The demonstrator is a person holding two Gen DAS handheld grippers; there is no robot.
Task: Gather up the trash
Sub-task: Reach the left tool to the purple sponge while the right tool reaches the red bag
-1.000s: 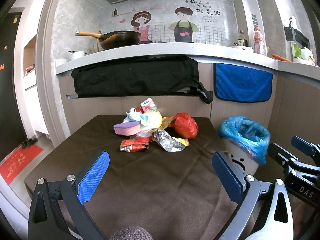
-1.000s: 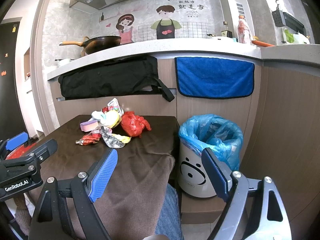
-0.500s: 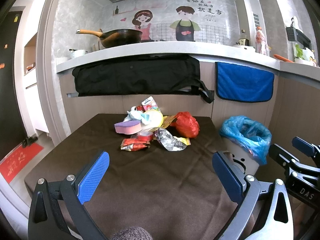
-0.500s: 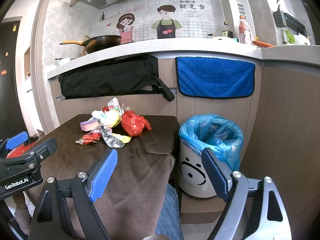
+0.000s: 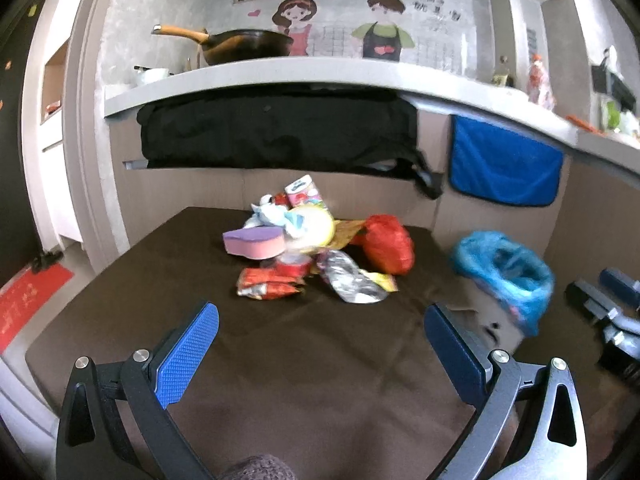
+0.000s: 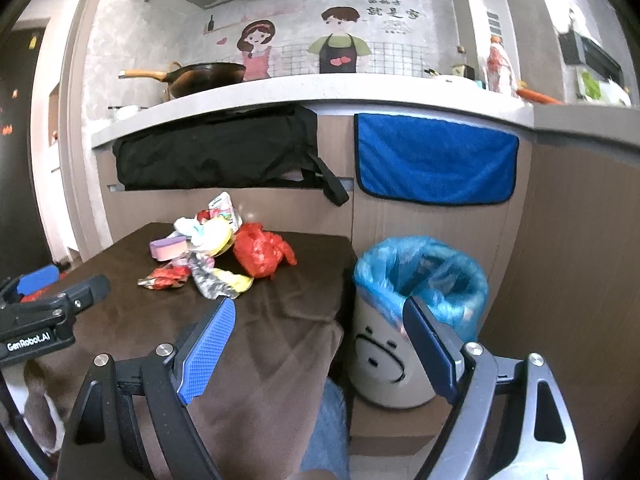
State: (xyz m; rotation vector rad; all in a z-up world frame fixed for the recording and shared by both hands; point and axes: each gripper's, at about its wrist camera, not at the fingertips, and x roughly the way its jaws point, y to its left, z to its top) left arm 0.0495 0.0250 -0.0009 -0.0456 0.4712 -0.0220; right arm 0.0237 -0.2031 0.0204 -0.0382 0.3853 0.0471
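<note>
A pile of trash lies on the brown-covered table (image 5: 320, 360): a purple sponge (image 5: 253, 242), a red plastic bag (image 5: 386, 244), a silver foil wrapper (image 5: 352, 282), a red snack wrapper (image 5: 268, 282) and a yellow round piece (image 5: 316, 226). The pile also shows in the right wrist view (image 6: 216, 252). A white bin with a blue liner (image 6: 420, 280) stands right of the table. My left gripper (image 5: 320, 344) is open and empty, short of the pile. My right gripper (image 6: 320, 332) is open and empty, over the table's right edge near the bin.
A kitchen counter (image 5: 320, 72) with a wok (image 5: 244, 46) runs behind the table. A black bag (image 5: 280, 136) and a blue towel (image 5: 504, 168) hang from its front. A red mat (image 5: 28, 300) lies on the floor at left.
Both grippers have moved forward, closer to the trash pile and the bin. Both stay open and empty. The trash has not moved.
</note>
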